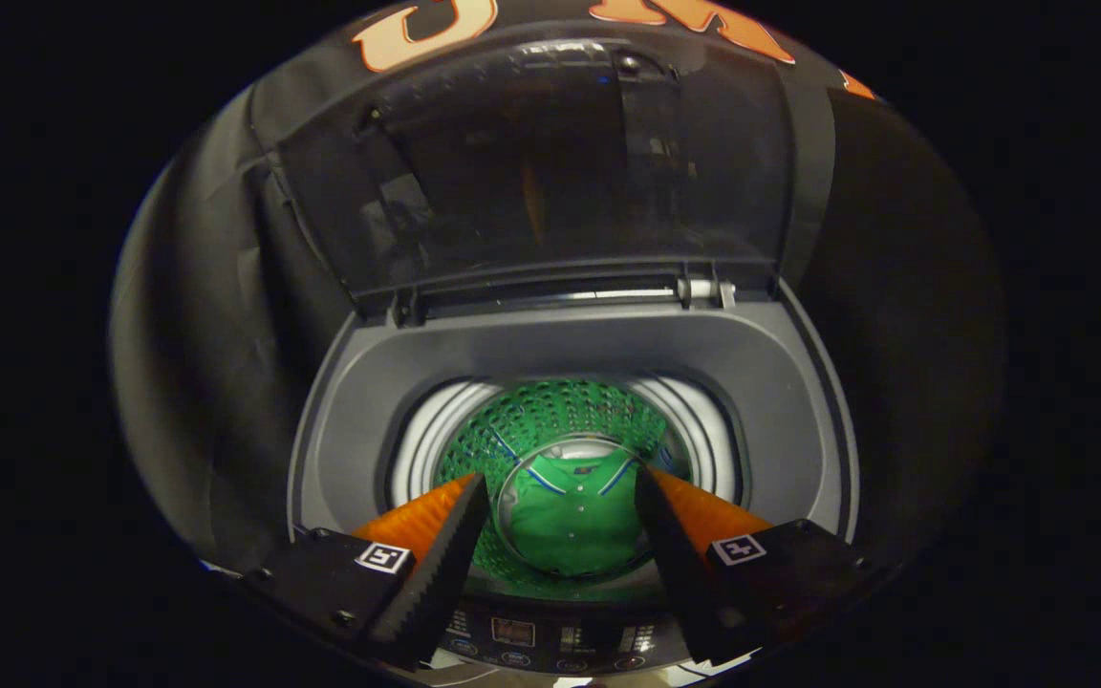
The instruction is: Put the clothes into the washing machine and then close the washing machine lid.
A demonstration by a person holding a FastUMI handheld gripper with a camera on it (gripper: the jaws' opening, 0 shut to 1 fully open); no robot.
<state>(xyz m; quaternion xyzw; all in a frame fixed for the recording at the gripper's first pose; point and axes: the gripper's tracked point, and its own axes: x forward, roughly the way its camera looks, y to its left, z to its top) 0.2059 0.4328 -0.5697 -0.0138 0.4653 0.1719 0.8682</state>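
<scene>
Gripper view: grey top-loading washing machine (780,382), tinted lid (550,172) upright beyond the fingers.
Writing: control panel (550,635) marks under the fingers, too small to read.
Drum: green collared shirt (574,521) lying inside, below the fingers.
Gripper (560,492): fingers spread apart, grasping nothing.

Vantage: my camera rides the gripper (560,487), just above the washing machine (799,401).
Facing: I look steeply down into the drum (550,411), fingers spread apart.
Nearness: close; control panel (550,635) beneath the fingers, raised lid (550,162) beyond.

Claw (560,487) with ridged tapering fingers, black mounts, square tag markers, screws
</scene>
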